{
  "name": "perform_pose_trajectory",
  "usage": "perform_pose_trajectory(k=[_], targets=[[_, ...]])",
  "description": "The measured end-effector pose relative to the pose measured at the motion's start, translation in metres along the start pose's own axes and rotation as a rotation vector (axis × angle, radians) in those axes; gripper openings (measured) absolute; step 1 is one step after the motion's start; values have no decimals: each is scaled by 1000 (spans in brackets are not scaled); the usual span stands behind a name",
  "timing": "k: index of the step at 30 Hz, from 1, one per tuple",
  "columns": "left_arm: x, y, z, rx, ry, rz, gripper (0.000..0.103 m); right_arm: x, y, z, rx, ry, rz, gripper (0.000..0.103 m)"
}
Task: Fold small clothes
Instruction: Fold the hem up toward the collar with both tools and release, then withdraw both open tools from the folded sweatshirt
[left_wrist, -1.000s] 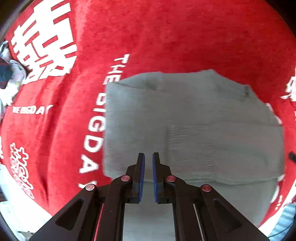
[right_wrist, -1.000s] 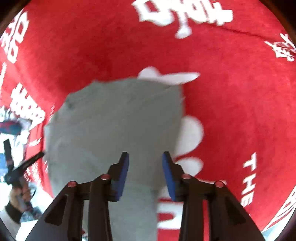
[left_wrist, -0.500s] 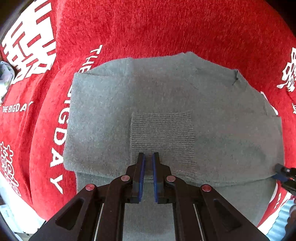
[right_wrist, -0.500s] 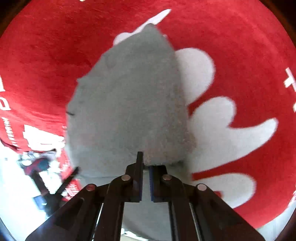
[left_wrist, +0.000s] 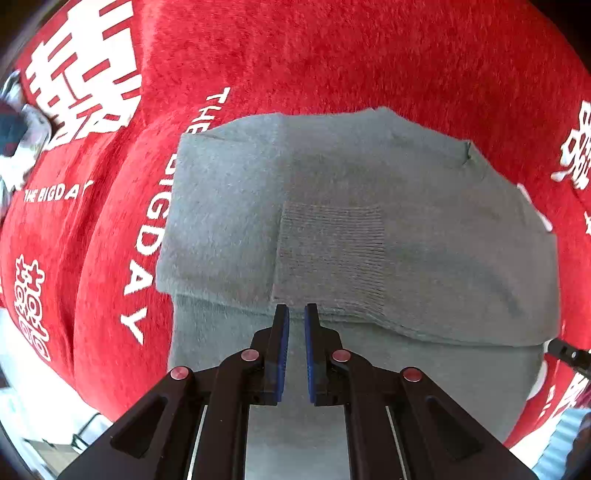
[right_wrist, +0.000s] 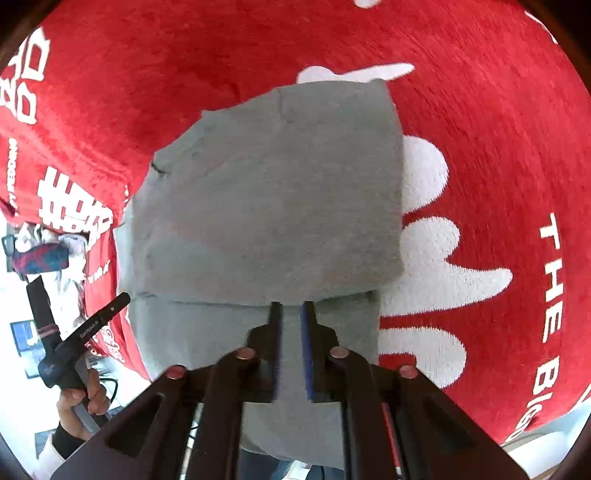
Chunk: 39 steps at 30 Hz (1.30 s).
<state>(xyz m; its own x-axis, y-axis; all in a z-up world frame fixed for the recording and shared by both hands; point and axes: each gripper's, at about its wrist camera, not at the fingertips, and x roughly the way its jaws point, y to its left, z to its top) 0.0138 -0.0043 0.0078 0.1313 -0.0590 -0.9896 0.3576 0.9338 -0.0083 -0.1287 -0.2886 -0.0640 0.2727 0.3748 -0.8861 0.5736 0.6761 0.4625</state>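
Grey sweater (left_wrist: 369, 206) unmoved; right tongs (right_wrist: 291, 306) reopening.

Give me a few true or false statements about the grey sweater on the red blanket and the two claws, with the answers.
1. The grey sweater lies folded on a red blanket with white lettering. True.
2. A ribbed cuff lies on top of the folded sweater. True.
3. The left claw stands wide open. False: it is shut, with nothing gripped.
4. The right claw clamps the sweater's edge. False: its jaws have just been opening, with a bare gap between them.
5. The blanket is blue. False: it is red.
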Motion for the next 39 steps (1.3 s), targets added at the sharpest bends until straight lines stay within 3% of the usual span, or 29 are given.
perform_pose_trajectory(k=[1, 7, 8, 9, 10, 11, 12, 14, 20, 28, 39], targets=[[-2, 0, -2, -10, 4, -10, 10, -2, 5, -1, -17, -6, -2, 53], [-4, 4, -9, -33, 9, -14, 10, -7, 16, -6, -75, -11, -5, 60], [-5, 3, -11, -36, 14, -17, 20, -7, 18, -6, -80, -11, -3, 63], [-6, 2, -13, -43, 21, -20, 39, -8, 18, -7, -84, -12, -3, 63], [-7, 3, -14, -49, 19, -13, 92, -10, 19, -7, -89, -14, -3, 63], [-11, 4, -16, -58, -3, 29, 101, -11, 19, -8, -93, -16, -2, 63], [-18, 1, -20, -56, -23, 48, 102, -12, 20, -9, -97, -18, -2, 63], [-22, 0, -22, -47, -31, 62, 102, -12, 22, -9, -106, -21, 1, 76], [-29, 6, -24, -76, -53, 111, 102, -16, 26, -13, -132, -52, 3, 82], [-29, 9, -38, -51, -49, 74, 102, -22, 29, -27, -151, -75, 46, 85], [-38, 23, -73, -29, -64, 9, 102, -2, 33, -78, -84, 21, 199, 87]])
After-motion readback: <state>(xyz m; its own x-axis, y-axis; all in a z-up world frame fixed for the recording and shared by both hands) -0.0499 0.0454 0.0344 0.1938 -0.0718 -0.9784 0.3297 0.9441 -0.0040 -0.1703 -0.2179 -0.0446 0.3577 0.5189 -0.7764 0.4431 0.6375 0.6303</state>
